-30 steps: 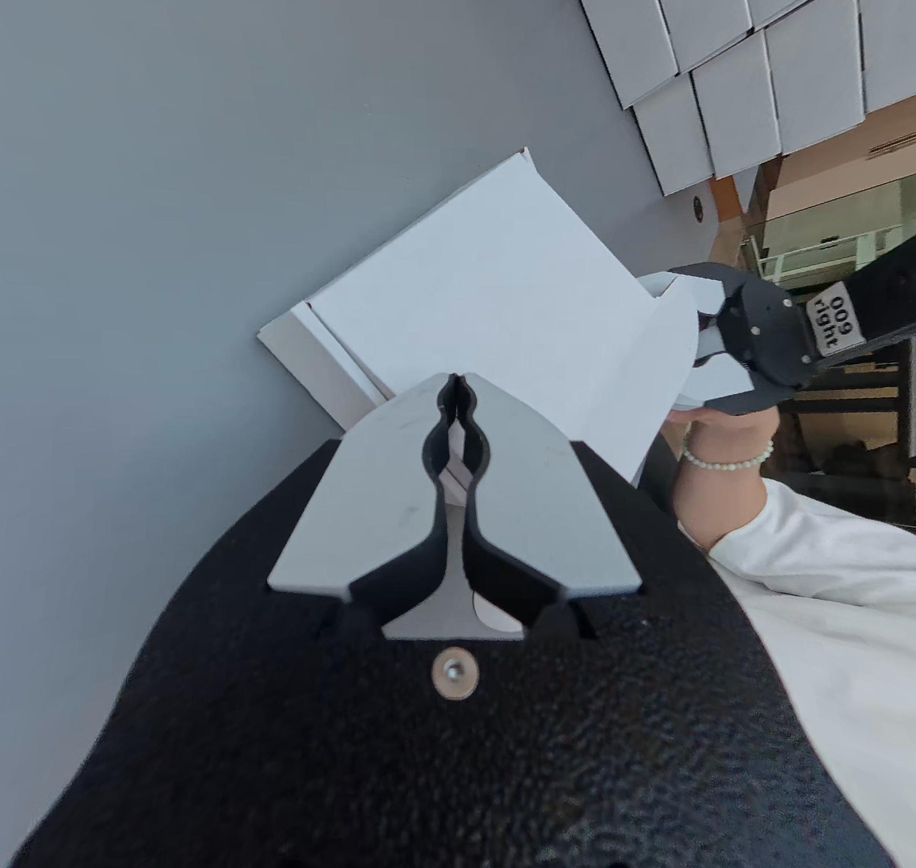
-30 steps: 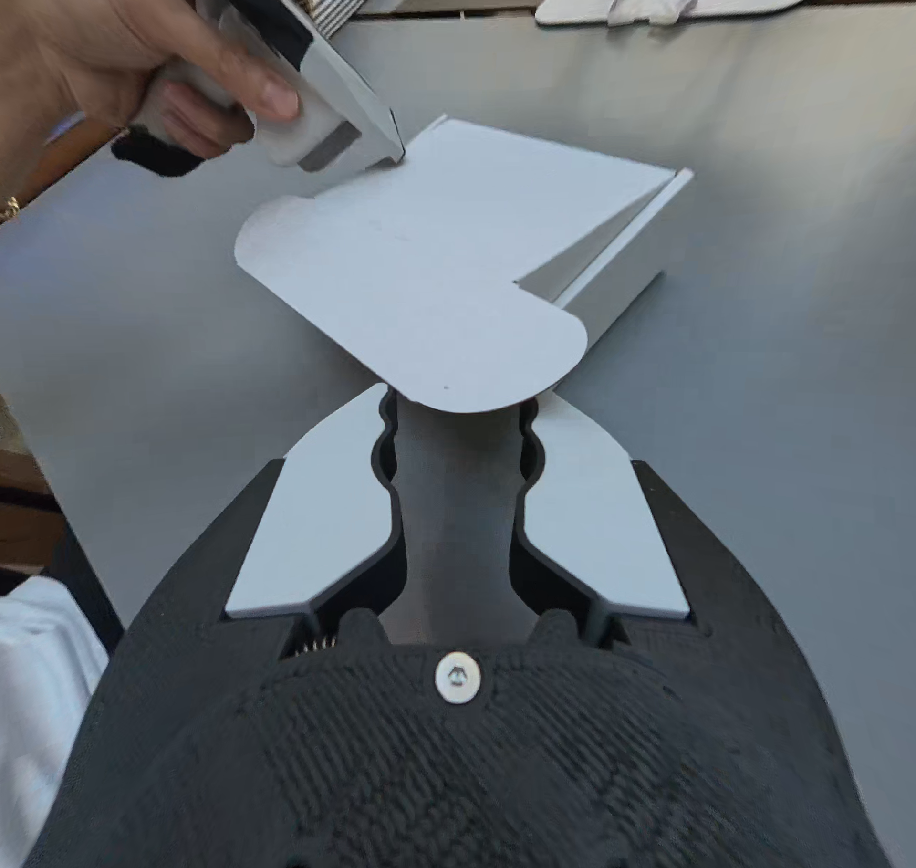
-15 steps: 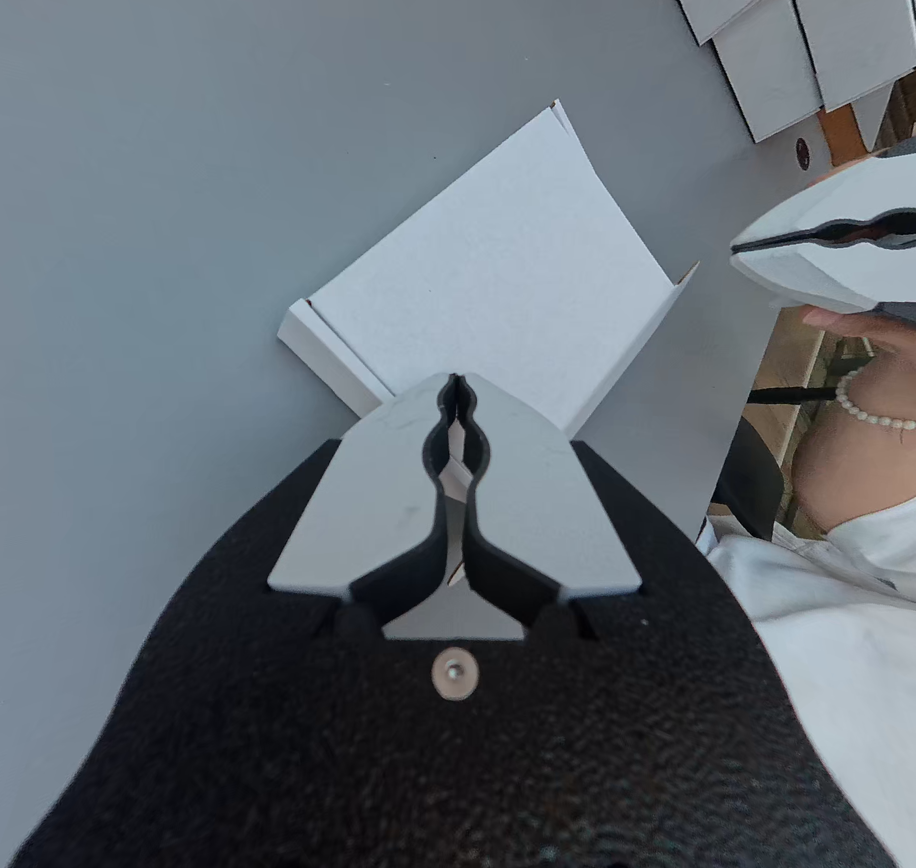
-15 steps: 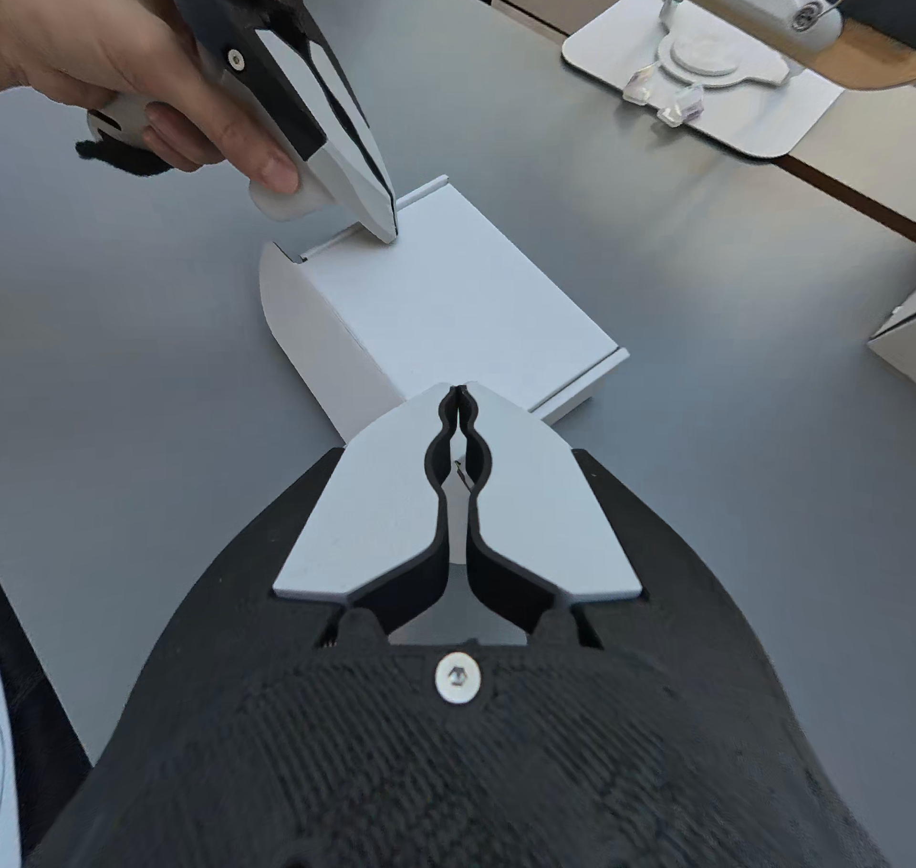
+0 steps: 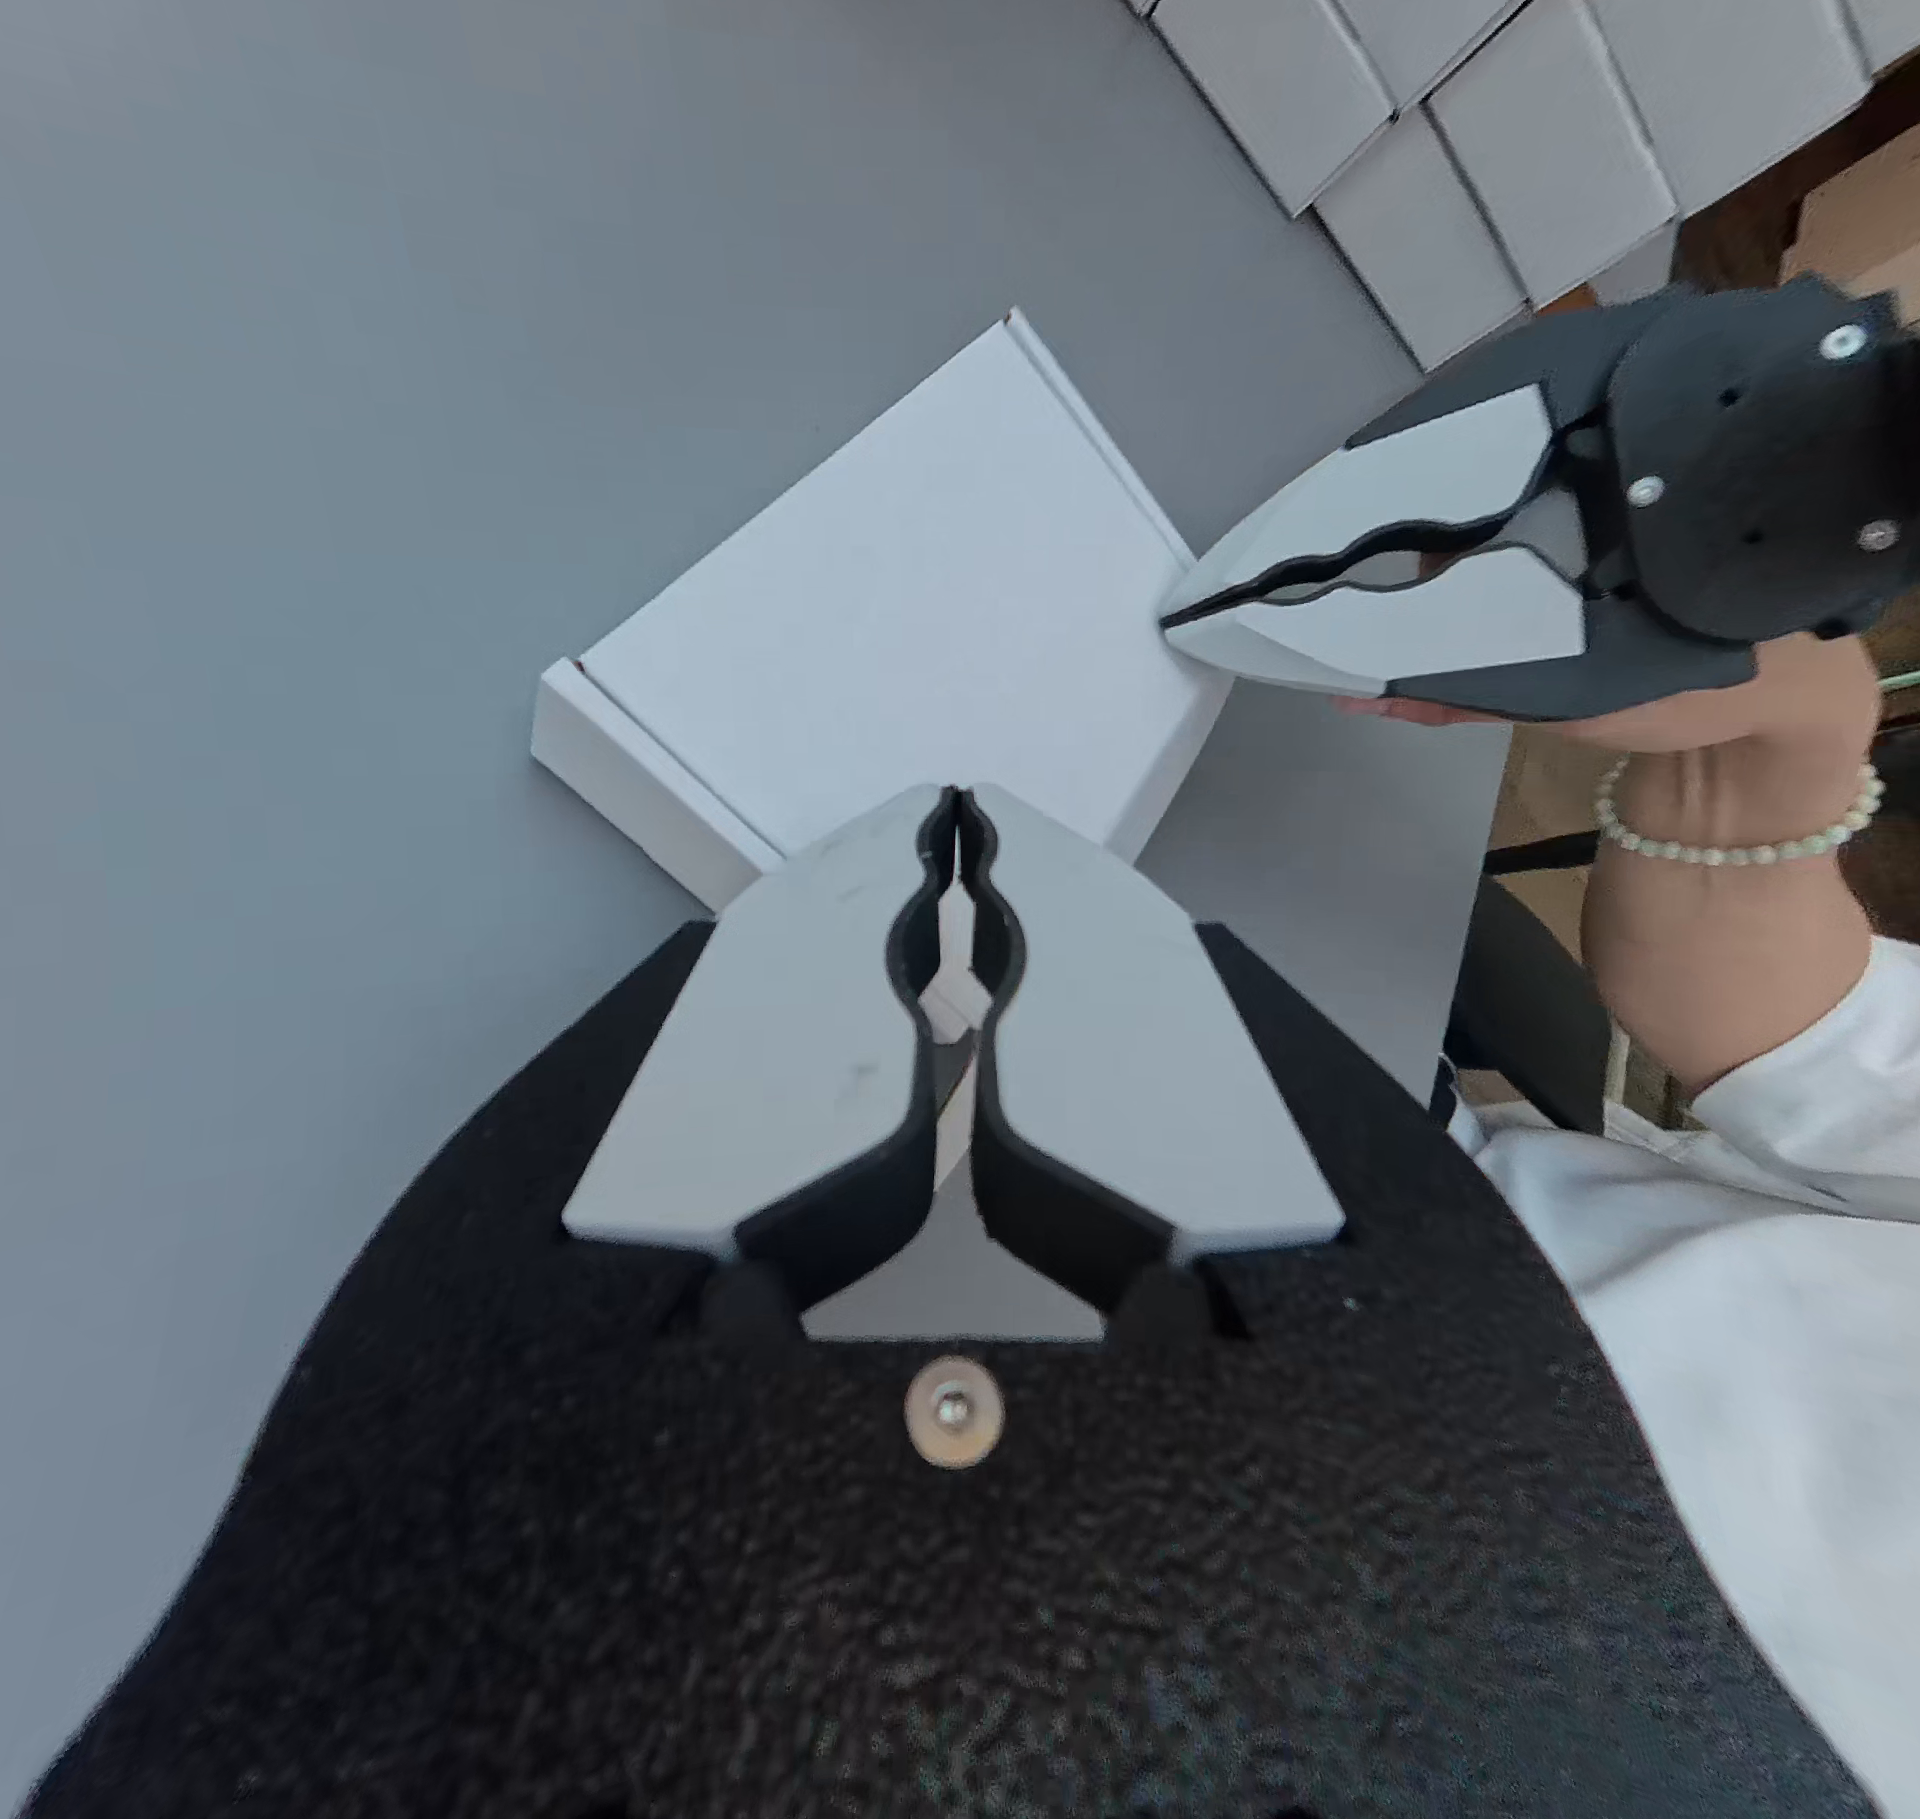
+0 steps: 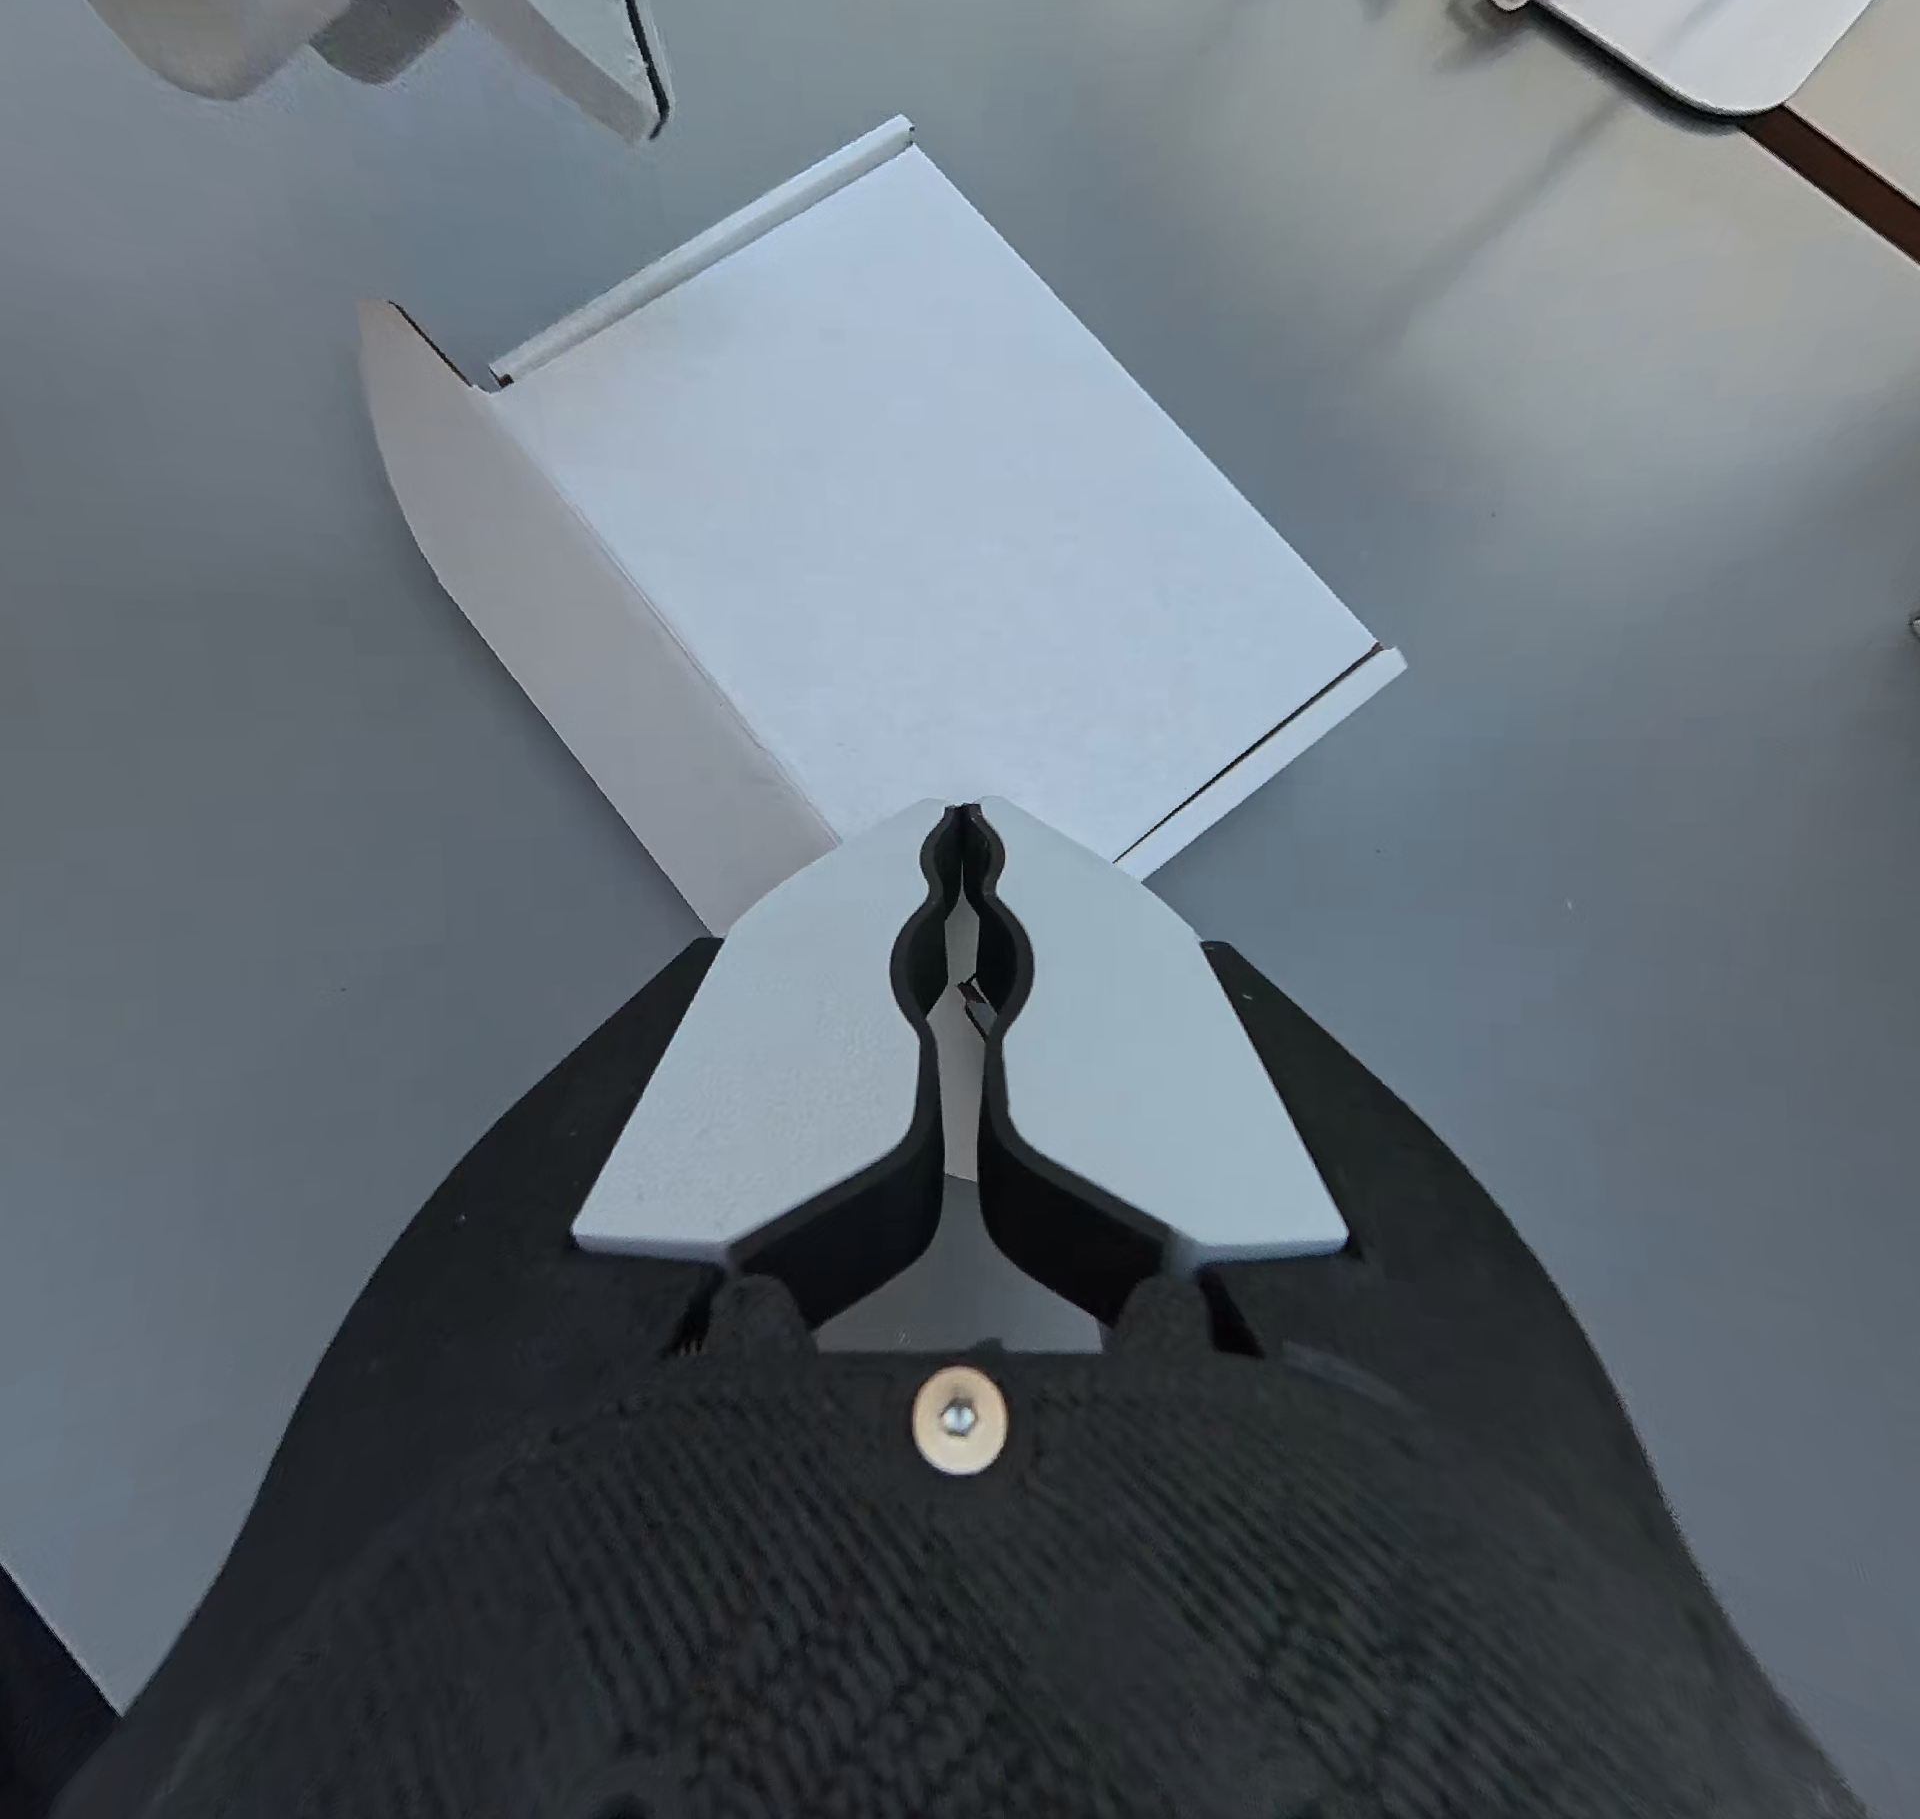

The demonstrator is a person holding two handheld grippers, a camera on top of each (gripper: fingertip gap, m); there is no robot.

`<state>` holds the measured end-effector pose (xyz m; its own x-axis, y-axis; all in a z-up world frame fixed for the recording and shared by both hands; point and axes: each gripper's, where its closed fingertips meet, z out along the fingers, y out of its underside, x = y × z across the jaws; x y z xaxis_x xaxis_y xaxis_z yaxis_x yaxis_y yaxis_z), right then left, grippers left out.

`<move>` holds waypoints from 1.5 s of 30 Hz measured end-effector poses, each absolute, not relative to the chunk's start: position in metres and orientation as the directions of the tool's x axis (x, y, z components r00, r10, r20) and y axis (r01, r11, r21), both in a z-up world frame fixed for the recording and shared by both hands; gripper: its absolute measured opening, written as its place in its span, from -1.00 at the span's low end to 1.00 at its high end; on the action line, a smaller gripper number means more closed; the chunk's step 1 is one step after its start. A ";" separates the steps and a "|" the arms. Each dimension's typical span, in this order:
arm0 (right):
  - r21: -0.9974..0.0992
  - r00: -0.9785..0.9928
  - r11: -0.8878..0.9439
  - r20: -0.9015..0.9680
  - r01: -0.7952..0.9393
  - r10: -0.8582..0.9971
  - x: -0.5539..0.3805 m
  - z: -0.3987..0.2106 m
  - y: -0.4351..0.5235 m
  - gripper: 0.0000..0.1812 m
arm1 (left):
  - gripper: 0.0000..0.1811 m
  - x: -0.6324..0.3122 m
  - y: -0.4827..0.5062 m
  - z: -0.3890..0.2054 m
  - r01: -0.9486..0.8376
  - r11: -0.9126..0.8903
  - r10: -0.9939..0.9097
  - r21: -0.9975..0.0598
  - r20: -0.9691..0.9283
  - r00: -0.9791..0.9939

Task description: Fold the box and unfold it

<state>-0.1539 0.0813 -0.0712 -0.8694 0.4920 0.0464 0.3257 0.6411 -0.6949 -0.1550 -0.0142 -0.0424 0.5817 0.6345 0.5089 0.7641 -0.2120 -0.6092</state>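
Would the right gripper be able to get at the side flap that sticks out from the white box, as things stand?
Probably yes. The side flap lies exposed on the table, nothing covering it; the right gripper sits just beside it, though its jaws are shut and must open first.

No lettering, number, brand or sign can be read anywhere from here: the white box (image 6: pixel 914 522) is blank on every face showing, and so are the stacked white boxes (image 5: pixel 1507 55) behind it
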 end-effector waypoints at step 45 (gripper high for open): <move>-0.269 -0.344 0.236 -0.855 0.934 0.388 -0.162 -0.057 0.068 -0.18 | -1.00 -0.150 -0.048 -0.070 0.845 -0.025 0.641 -0.534 0.640 0.424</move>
